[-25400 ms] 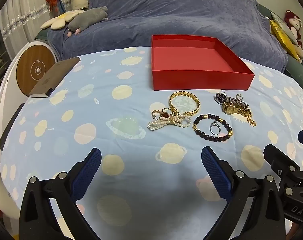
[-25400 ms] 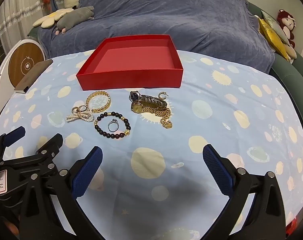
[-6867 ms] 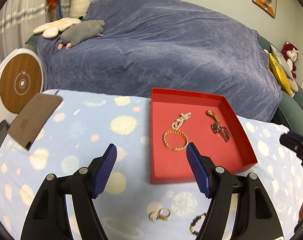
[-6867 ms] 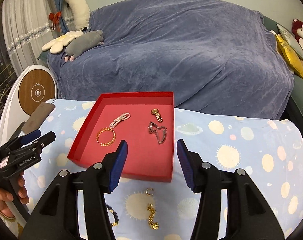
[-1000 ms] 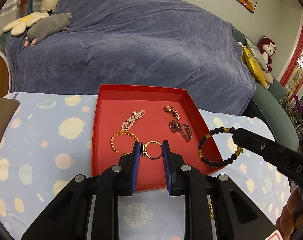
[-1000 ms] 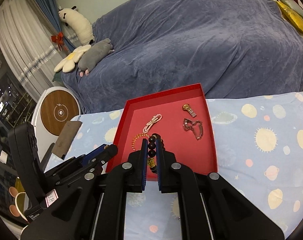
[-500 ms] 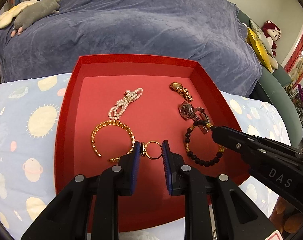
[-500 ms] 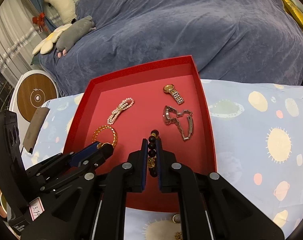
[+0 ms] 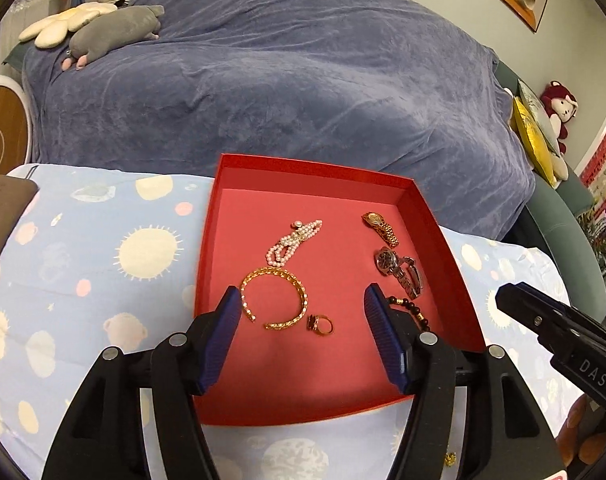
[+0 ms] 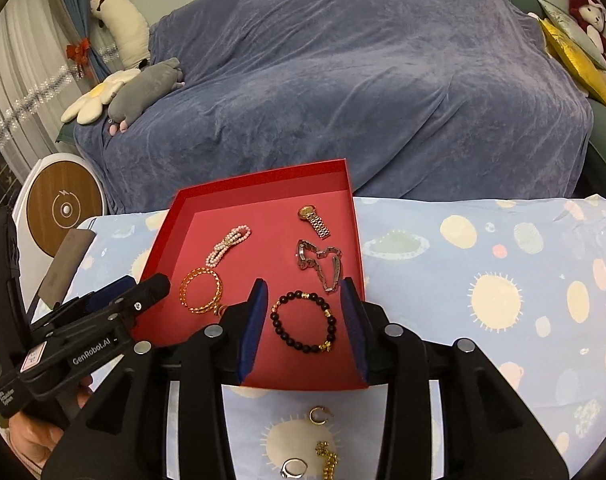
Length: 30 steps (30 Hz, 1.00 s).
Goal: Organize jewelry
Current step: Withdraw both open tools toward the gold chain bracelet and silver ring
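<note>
A red tray holds a pearl bracelet, a gold bangle, a gold ring, a gold watch, a silver watch and a dark bead bracelet. My left gripper is open and empty above the ring. My right gripper is open and empty around the bead bracelet, which lies on the tray floor. On the cloth before the tray lie a small gold hoop, a gold chain and a silver ring.
The table has a light blue planet-print cloth. A brown notebook lies at its left edge. A sofa under a blue-grey cover stands behind, with plush toys on it. A round white device stands at left.
Both grippers opened. The gold ring dropped from the left gripper and the bead bracelet from the right, both onto the tray floor. Both grippers drew back and up a little.
</note>
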Each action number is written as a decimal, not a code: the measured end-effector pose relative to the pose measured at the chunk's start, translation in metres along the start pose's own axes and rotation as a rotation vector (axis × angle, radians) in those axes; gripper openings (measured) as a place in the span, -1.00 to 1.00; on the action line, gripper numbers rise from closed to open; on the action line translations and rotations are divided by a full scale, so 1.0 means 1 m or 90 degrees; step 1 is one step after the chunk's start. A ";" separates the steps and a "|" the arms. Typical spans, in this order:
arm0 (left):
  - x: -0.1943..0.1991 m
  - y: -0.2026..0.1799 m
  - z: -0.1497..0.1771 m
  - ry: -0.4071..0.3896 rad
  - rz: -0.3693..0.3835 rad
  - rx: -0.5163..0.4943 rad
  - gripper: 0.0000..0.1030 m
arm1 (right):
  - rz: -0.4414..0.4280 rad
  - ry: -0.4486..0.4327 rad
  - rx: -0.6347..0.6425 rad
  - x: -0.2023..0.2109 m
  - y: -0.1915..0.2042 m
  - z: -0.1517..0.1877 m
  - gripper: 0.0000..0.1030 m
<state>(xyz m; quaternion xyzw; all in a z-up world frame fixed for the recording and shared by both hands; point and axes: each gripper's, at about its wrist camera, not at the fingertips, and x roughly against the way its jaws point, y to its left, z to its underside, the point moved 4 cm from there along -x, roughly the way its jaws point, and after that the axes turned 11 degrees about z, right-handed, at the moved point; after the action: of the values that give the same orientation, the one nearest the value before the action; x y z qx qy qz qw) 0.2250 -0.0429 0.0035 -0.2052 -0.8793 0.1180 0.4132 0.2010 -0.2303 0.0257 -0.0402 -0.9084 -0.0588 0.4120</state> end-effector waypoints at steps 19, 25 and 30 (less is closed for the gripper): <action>0.088 0.022 0.082 -0.011 -0.073 -0.017 0.19 | 0.026 0.029 -0.025 0.053 -0.030 0.100 -0.26; 0.101 0.060 0.102 -0.001 -0.090 0.026 0.19 | 0.052 0.041 0.042 0.043 -0.028 0.123 -0.35; 0.096 0.064 0.111 0.014 -0.105 -0.003 0.19 | 0.055 0.057 0.058 0.032 -0.028 0.135 -0.35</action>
<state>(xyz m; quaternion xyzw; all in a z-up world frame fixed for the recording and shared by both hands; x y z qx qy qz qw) 0.1007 0.0537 -0.0260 -0.1342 -0.8890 0.0795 0.4305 0.0760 -0.2382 -0.0406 -0.0581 -0.8881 -0.0013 0.4559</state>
